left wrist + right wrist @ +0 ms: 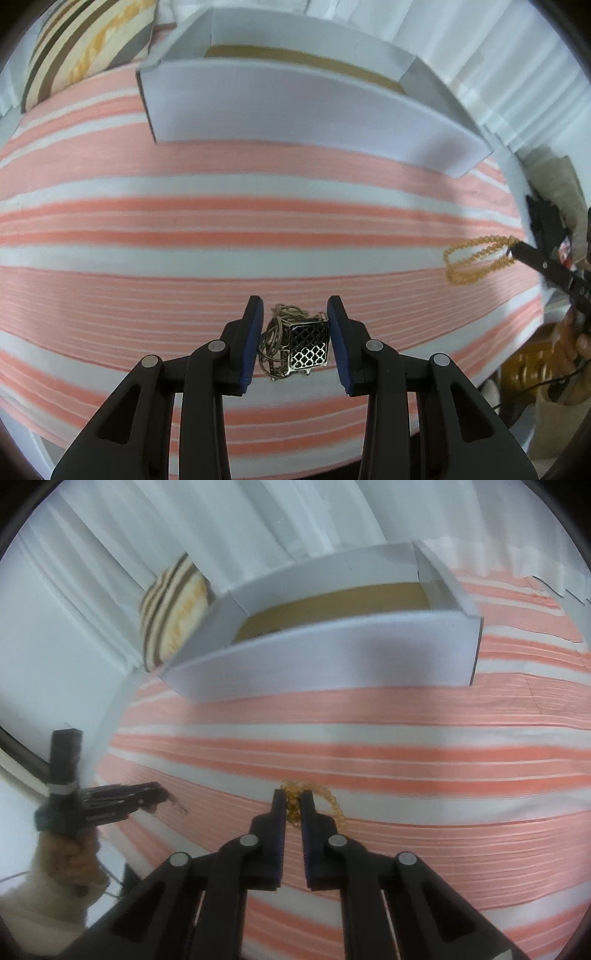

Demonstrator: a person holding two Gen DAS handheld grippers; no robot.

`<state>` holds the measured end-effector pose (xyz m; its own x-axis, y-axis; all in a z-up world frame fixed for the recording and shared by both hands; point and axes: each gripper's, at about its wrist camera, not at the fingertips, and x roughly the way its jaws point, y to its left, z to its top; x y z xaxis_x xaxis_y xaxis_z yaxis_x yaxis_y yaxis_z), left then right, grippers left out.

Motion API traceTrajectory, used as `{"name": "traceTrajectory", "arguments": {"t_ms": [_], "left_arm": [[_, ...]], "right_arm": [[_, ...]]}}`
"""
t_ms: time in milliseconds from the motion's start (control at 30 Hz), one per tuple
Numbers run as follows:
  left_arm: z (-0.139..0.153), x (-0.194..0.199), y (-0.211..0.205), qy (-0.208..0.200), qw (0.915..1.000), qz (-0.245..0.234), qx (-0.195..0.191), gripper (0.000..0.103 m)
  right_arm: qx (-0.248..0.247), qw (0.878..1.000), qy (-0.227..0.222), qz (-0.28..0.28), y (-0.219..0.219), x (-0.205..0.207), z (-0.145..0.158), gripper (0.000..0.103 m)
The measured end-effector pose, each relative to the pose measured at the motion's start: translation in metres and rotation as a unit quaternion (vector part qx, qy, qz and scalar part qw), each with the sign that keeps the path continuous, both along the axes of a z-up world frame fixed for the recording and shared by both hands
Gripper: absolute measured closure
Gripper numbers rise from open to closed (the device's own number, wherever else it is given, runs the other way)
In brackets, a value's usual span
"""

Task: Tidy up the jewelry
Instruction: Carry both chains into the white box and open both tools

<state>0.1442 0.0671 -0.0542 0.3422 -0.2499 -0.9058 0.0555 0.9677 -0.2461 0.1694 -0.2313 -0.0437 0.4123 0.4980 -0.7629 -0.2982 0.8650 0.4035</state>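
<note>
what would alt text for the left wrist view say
The left gripper holds a black-and-silver lattice pendant with its bunched chain above a pink-and-white striped bedspread. An open white box sits beyond, a striped pillow to its left. At the right edge, the right gripper holds a looped amber bead strand.

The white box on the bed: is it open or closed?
Open. The white box has no lid on top, and its brown floor shows between the walls.
</note>
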Motion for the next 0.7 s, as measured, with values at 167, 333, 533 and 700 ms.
{"name": "traceTrajectory", "arguments": {"t_ms": [167,333,533,700], "left_arm": [[0.035,0.008,0.003,-0.014,0.9998,-0.01,-0.01,0.068],[0.075,0.03,-0.001,-0.031,0.9991,-0.024,-0.015,0.067],[0.121,0.071,-0.007,-0.049,0.9982,-0.028,-0.021,0.067],[0.147,0.115,-0.016,-0.06,0.9975,-0.037,-0.002,0.067]], "right_arm": [[0.029,0.999,-0.015,0.006,-0.003,-0.003,0.029,0.095],[0.033,0.998,-0.043,0.02,-0.007,-0.006,0.071,0.095],[0.042,0.996,-0.077,0.025,0.006,0.027,0.12,0.095],[0.048,0.994,-0.1,0.02,0.011,0.065,0.151,0.095]]}}
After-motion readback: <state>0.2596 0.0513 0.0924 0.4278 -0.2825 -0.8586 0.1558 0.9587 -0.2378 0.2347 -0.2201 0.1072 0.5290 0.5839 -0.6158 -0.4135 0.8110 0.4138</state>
